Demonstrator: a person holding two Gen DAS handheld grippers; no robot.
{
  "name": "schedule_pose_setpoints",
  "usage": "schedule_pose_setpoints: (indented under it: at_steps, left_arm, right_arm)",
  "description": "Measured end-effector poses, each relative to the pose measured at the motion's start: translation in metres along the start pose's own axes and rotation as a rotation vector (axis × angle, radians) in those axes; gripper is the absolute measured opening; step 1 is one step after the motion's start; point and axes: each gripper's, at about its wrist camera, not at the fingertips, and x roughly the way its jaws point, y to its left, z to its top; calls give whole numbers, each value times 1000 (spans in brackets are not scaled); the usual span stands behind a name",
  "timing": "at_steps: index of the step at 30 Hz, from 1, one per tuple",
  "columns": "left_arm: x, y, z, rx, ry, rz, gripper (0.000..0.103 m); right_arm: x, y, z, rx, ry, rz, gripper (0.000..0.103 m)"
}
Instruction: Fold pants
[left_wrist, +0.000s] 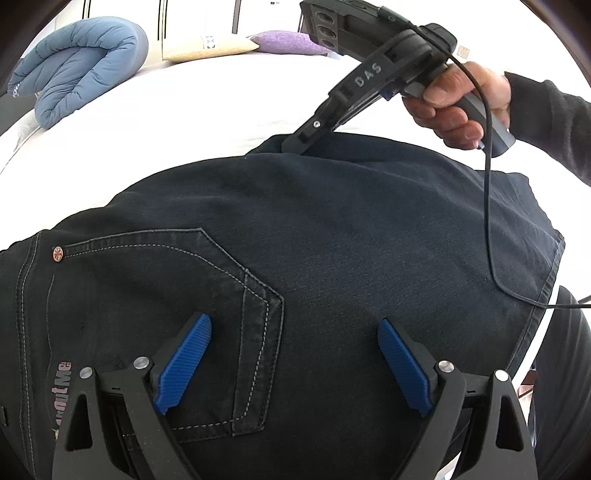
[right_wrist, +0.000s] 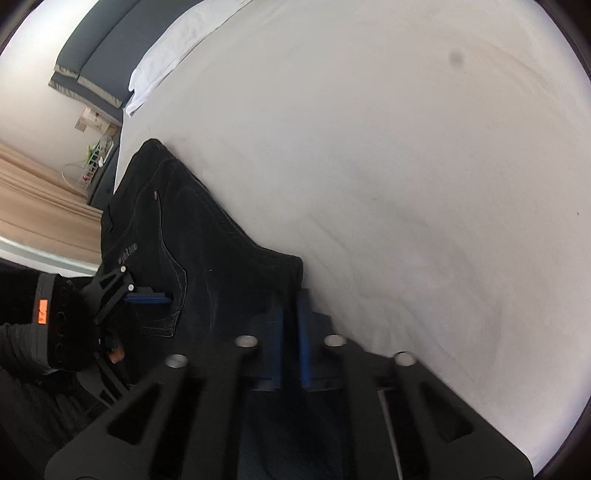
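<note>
Dark denim pants (left_wrist: 332, 229) lie flat on a white bed (left_wrist: 221, 110), back pocket (left_wrist: 229, 306) up. My left gripper (left_wrist: 293, 321) hovers low over the pocket area, blue pads wide apart, open, with nothing between them. A hand (left_wrist: 458, 103) holds my right gripper (left_wrist: 295, 146) with its tip at the pants' far edge. In the right wrist view the right gripper (right_wrist: 290, 295) has its blue pads close together, shut on the folded edge of the pants (right_wrist: 221, 251). A blue pad of the left gripper (right_wrist: 147, 297) shows over the pocket there.
A folded blue duvet (left_wrist: 85, 66), a cream pillow (left_wrist: 210, 46) and a purple pillow (left_wrist: 284, 40) lie at the bed's far side. The right gripper's black cable (left_wrist: 487, 192) drapes over the pants. Wooden floor (right_wrist: 37, 192) lies beside the bed.
</note>
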Motion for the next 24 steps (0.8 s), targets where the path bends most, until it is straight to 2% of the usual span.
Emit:
schedule_pose_setpoints:
  at_steps: [3,7,10,12,13,14,15,16,17,19,22,24]
  left_arm:
    - [0,0,-1,2,-6,1,93]
    - [2,1,0,-3,-5,2,93]
    - [1,0,-1,-1,-10,2,93]
    - [1,0,0,0,-11,3,93]
    - [1,0,-1,0,-14,3,93]
    - [1,0,-1,-1,-15,2,93]
    - [1,1,-1,-1,-16,1,93]
    - [1,1,0,0,-17,0,93]
    - [1,1,-1,0,-19,-1,93]
    - [1,2,-2,2,-21,-2,93]
    - [0,0,-1,0,-20,-1,93]
    - [0,-1,-2,-1,-19,2,93]
  right_arm:
    - [-1,5,-5,5,-44,-64,1]
    - [-4,-17,-15,164,-139,-90,0]
    - [-5,-24,-23,232,-200,-91,0]
    - [-14,-35,-30,317,-269,-91,0]
    - [-22,-38,-35,353,-313,-155,0]
    - [-34,-46,-42,408,-369,-258,0]
    - [-46,-53,-50,482,-409,-308,3]
    - [-59,-56,-59,560,-451,-303,9]
    - [-68,-48,-64,571,-496,-257,9]
    - [-68,-14,-61,443,-502,-154,9]
    - [-29,48,-50,255,-384,14,9]
    - [12,66,-45,205,-279,94,9]
